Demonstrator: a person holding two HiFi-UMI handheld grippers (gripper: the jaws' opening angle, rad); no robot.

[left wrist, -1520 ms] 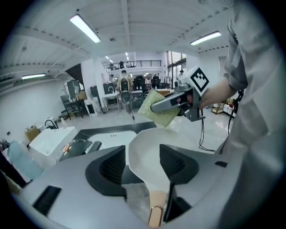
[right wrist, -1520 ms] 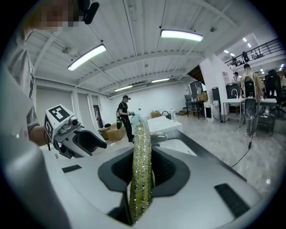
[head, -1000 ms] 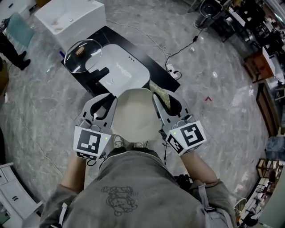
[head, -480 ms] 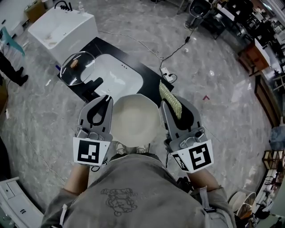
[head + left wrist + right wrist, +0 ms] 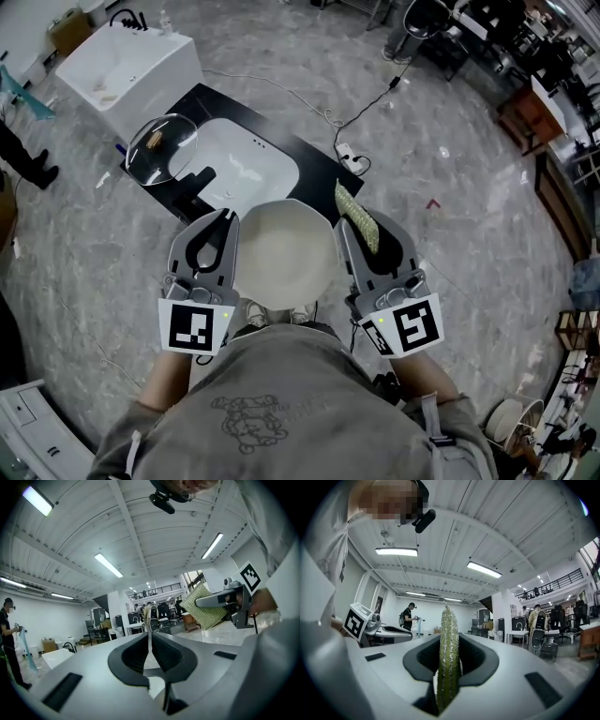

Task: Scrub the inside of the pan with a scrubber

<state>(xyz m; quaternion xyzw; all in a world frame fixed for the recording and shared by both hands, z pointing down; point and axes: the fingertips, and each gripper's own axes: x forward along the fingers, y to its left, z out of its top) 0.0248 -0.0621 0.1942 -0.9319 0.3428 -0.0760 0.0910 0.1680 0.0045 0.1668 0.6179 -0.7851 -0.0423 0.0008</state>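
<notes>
The cream round pan (image 5: 281, 253) hangs in the air at chest height between my two grippers. My left gripper (image 5: 221, 217) sits against its left rim, and in the left gripper view the left gripper (image 5: 149, 641) has its jaws shut on a thin pale edge of the pan. To the pan's right, my right gripper (image 5: 361, 234) is shut on the green-yellow scrubber (image 5: 349, 202), which stands on edge out of the jaws (image 5: 449, 667). Both grippers point upward. The scrubber (image 5: 204, 606) also shows from the left gripper view, apart from the pan's inside.
On the floor ahead lies a black board (image 5: 314, 155) carrying a white basin (image 5: 248, 164) and a glass lid (image 5: 161, 141). A white box (image 5: 127, 66) stands behind it. A power strip (image 5: 354, 161) and cable run right of the board. A person (image 5: 23, 155) stands at far left.
The right gripper has moved out to the right of the pan, and the scrubber now stands clear above its jaws. The left gripper and pan stay together.
</notes>
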